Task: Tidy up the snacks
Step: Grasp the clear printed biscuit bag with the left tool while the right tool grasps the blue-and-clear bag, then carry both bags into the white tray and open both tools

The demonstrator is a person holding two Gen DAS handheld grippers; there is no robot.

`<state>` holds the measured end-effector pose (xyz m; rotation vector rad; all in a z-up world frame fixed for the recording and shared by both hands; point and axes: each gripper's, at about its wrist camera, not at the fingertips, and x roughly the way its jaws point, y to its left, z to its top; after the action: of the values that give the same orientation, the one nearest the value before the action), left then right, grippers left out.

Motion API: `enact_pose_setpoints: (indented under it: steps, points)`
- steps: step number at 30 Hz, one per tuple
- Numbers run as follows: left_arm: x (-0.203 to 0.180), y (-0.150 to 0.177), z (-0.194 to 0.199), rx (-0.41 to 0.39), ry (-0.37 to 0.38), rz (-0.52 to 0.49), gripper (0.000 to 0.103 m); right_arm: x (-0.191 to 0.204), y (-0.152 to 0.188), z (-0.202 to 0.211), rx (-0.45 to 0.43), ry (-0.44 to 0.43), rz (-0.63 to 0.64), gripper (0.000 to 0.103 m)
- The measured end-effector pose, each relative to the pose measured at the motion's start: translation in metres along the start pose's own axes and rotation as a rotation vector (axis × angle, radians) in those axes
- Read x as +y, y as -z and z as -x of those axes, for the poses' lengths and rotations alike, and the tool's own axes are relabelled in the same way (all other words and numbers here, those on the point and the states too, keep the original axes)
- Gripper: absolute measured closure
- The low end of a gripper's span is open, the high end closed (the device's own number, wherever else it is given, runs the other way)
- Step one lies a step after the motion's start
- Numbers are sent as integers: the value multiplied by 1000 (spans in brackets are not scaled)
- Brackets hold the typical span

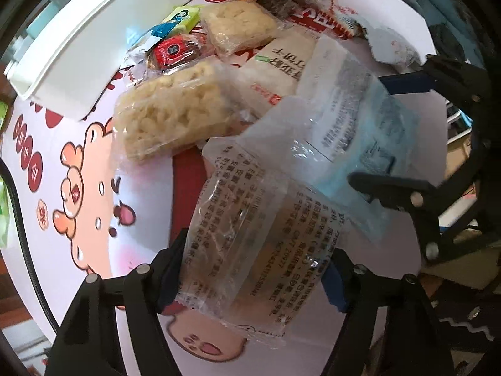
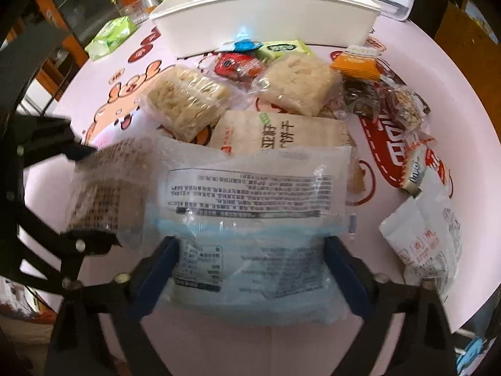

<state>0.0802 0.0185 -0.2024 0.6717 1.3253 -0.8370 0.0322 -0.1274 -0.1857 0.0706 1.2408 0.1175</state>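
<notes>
My left gripper (image 1: 250, 279) is shut on a clear-wrapped brown cake packet (image 1: 247, 244), which also shows in the right wrist view (image 2: 106, 194). My right gripper (image 2: 250, 266) is shut on a blue-and-white snack bag (image 2: 250, 219), seen in the left wrist view (image 1: 353, 131) beside the right gripper (image 1: 404, 134). Both packets are held side by side just above the table. Beyond them lies a pile of snacks: two rice crispy blocks (image 2: 184, 100) (image 2: 297, 81), a cracker pack (image 2: 275, 134), and small wrapped sweets (image 2: 238, 62). A white bin (image 2: 266, 22) stands behind the pile.
The round table (image 2: 438, 109) has a pink cartoon cover. A white packet (image 2: 429, 235) lies at the right, an orange packet (image 2: 357, 65) and nut bars (image 2: 404, 103) further back. A green pack (image 2: 109, 37) sits far left near the table's edge. Clutter stands behind the bin.
</notes>
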Motion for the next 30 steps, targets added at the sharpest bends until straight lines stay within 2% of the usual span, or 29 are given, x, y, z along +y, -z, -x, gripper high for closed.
enact_pose_setpoints:
  steps: [7,9,10,11,13,20,26,30]
  points:
    - [-1,10,30,-82,29,93,31,-4,-1,14,-1,-44,-28,49]
    - [1,11,40,-102,31,116,30,-1,-2,21,-11,-82,-28,70]
    - [4,12,45,-110,34,128,30,1,-3,23,-5,-134,-30,83]
    - [5,12,49,-120,37,139,30,3,-3,23,11,-140,-36,101]
    - [6,14,60,-145,38,160,30,7,-3,21,20,-89,-12,101]
    - [14,19,78,-190,45,208,30,6,-5,37,25,-139,-44,101]
    - [16,21,93,-213,27,221,30,12,-23,87,-65,-159,-33,101]
    - [26,19,120,-265,8,249,30,22,-46,126,-152,-148,2,101]
